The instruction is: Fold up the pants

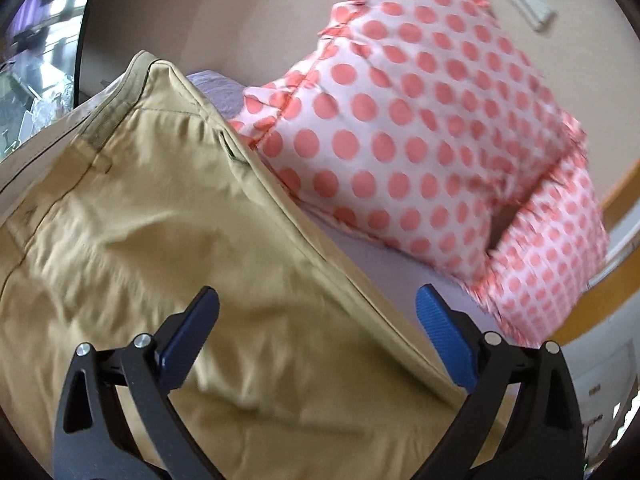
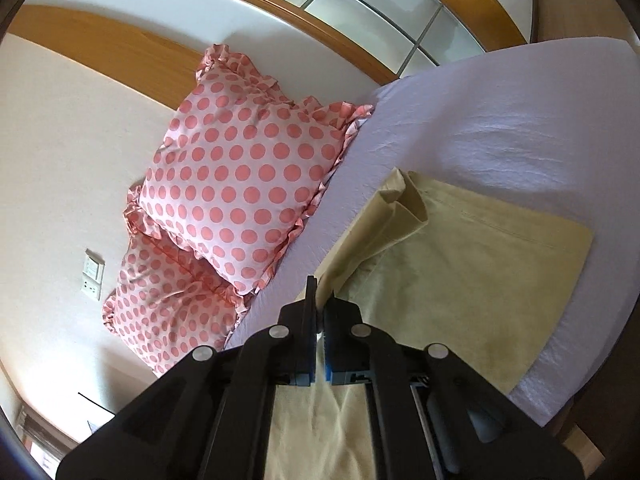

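Gripping a raised fold of the pants [image 2: 460,256], the right gripper [image 2: 319,300] has its jaws nearly closed on the cloth. The left gripper [image 1: 316,312] hovers over the pants [image 1: 152,216] with its jaws spread wide, holding nothing. One pair of tan pants lies on the bed [image 2: 500,120]. Two dotted pillows [image 2: 240,172] lean against the wall [image 2: 60,140] beside it.

A bed [image 2: 500,120] covered in a pale lilac sheet carries everything. Khaki pants [image 2: 472,264] lie spread flat on the sheet, with one part lifted off it. Two pink polka-dot pillows [image 2: 240,168] rest stacked at the bed's edge, against the wall.
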`<state>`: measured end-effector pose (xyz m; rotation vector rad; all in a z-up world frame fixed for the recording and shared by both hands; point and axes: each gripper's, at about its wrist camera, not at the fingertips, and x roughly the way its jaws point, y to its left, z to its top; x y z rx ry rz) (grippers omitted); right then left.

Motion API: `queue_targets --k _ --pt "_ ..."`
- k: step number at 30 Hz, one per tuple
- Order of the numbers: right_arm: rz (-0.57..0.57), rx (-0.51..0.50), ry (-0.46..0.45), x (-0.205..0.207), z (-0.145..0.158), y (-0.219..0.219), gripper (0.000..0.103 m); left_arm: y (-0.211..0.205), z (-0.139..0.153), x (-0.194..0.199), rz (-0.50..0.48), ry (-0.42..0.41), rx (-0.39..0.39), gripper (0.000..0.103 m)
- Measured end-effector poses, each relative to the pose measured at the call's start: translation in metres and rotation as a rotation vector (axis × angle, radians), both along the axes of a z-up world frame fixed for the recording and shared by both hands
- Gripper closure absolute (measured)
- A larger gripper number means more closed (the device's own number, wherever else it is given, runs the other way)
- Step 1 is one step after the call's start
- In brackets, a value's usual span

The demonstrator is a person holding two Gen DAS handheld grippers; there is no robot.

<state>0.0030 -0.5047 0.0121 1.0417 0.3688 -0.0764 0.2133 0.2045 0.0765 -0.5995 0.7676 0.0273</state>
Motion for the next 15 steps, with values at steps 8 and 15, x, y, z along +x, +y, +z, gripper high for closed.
queue_targets --k 8,15 --pt "0.001 0.028 -0.004 0.002 -0.005 0.000 0.101 0.030 -0.018 0.029 0.022 0.032 -0.128 0.099" --pt "-0.068 -0.033 0.002 -0.031 0.004 -0.012 0.101 0.023 0.010 -0.158 -0.002 -0.134 0.025 0.098"
